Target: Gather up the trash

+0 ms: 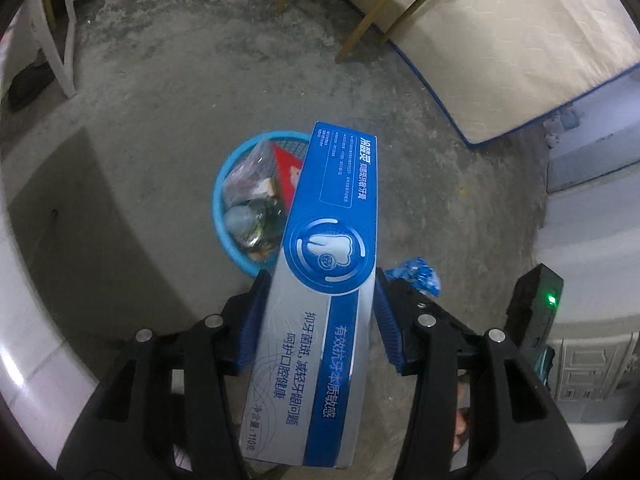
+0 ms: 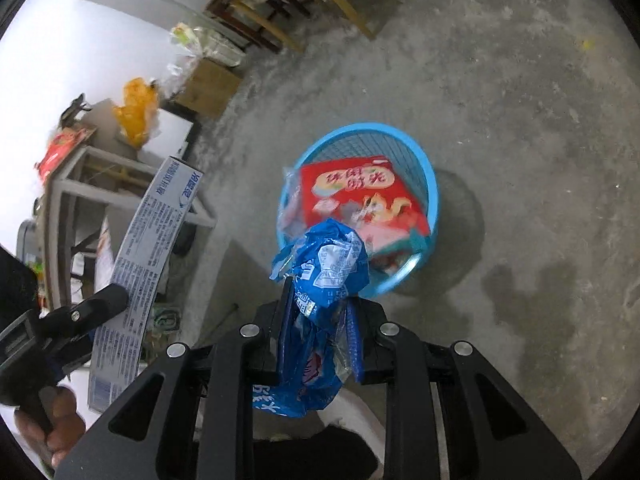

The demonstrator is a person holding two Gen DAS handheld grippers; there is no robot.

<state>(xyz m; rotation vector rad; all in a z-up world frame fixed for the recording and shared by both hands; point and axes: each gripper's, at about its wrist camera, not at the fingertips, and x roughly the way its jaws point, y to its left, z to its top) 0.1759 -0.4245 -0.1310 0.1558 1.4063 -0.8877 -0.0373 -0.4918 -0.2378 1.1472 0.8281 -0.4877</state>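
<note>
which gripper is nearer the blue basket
Hard to call: both hang short of the basket. Left gripper holds a toothpaste box whose tip overlaps its rim; right gripper holds a wrapper at its near rim.

Both grippers point steeply downward — left gripper [image 1: 320, 312] and right gripper [image 2: 318, 320] each clamped tight.

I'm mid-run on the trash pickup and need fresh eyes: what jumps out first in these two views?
The left gripper clamps a long blue-and-silver toothpaste box, its far end over the blue basket on the concrete floor. The right gripper grips a crumpled blue wrapper at the basket's near rim. Inside the basket, a bright red snack package lies on top of the other trash.
</note>
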